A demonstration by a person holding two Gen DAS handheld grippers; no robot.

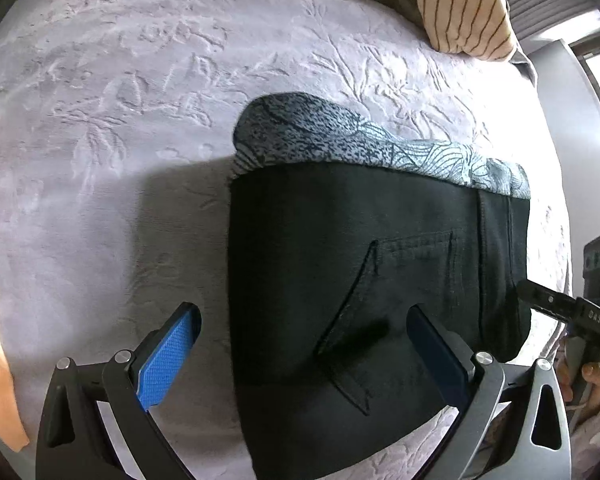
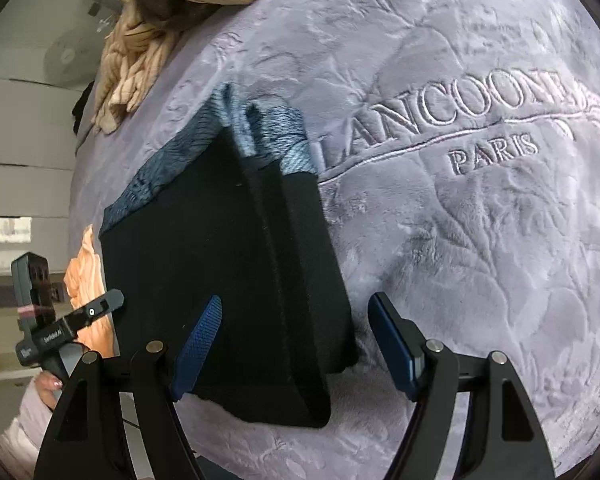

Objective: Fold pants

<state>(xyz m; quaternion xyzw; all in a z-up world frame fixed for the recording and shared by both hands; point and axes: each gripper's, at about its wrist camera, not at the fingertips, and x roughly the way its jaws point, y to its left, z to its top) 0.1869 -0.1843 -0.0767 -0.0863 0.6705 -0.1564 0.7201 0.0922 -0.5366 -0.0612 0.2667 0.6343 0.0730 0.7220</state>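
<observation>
Black pants (image 1: 380,280) lie folded into a compact rectangle on the grey blanket, over a grey-blue patterned garment (image 1: 340,136) whose far edge sticks out. They also show in the right wrist view (image 2: 220,260), with the patterned garment (image 2: 276,132) beyond. My left gripper (image 1: 304,356) is open and empty, its jaws spread over the pants' left near edge. My right gripper (image 2: 296,344) is open and empty, spread over the pants' right near corner. The right gripper also shows in the left view (image 1: 560,312), the left gripper in the right view (image 2: 80,316).
An embossed grey plush blanket (image 1: 120,140) with "LANCOONE PARIS" lettering (image 2: 460,120) covers the bed. Striped cream clothes (image 1: 460,12) lie at the far edge, also in the right view (image 2: 132,68). An orange garment (image 2: 86,280) lies left of the pants.
</observation>
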